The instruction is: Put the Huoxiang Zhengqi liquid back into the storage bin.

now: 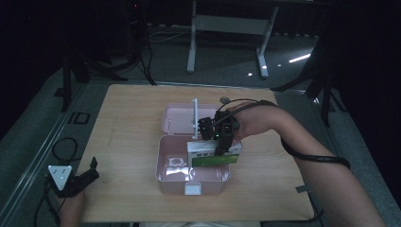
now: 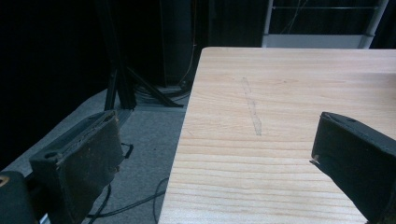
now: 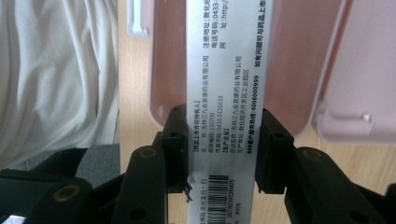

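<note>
High view: above the near side, facing forward and down over the whole pale wooden desk (image 1: 132,142) | Left gripper view: low, along the desk's left edge | Right gripper view: very close on the white printed carton (image 3: 224,93) over the open pink plastic box (image 3: 299,70); both shared with high view.

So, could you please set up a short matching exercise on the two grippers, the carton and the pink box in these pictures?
Things:
1. left gripper
2. right gripper
3. medicine carton
4. pink box

States:
a. lid swung open
b. white and green, clamped above the box
c. jaws open near the table's corner
d. jaws shut on the carton

Pairs: 1-c, 2-d, 3-b, 4-a
</note>
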`<state>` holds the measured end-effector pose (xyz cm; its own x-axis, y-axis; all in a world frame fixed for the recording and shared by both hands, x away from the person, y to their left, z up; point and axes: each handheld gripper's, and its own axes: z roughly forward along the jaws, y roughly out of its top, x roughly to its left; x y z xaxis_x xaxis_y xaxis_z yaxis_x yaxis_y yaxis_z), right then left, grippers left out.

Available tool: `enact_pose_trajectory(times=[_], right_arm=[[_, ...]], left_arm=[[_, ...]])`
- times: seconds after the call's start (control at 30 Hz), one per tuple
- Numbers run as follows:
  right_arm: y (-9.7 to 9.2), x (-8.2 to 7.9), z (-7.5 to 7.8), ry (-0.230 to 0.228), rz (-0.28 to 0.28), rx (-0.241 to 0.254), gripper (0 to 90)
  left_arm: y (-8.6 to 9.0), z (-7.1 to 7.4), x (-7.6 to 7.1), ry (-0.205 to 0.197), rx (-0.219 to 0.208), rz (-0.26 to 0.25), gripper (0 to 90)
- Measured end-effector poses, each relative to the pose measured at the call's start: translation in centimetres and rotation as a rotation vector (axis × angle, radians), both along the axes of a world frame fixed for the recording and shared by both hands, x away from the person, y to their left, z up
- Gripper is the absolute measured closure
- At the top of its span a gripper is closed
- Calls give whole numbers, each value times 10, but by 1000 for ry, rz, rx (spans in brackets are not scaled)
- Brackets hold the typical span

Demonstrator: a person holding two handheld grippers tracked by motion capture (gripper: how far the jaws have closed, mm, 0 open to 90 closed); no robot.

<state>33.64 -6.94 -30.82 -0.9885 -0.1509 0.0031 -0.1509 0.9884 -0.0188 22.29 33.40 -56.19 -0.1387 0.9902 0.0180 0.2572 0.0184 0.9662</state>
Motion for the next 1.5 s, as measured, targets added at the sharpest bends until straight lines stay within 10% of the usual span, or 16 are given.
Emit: enact_pose_trajectory(times=[0.47, 1.5], right_arm=[[40, -10, -31, 44, 57, -26, 618], [32, -5, -115, 77, -4, -6, 618]], left_arm=[[1, 0, 0, -4, -6, -3, 21], [0, 0, 0, -5, -6, -3, 21]])
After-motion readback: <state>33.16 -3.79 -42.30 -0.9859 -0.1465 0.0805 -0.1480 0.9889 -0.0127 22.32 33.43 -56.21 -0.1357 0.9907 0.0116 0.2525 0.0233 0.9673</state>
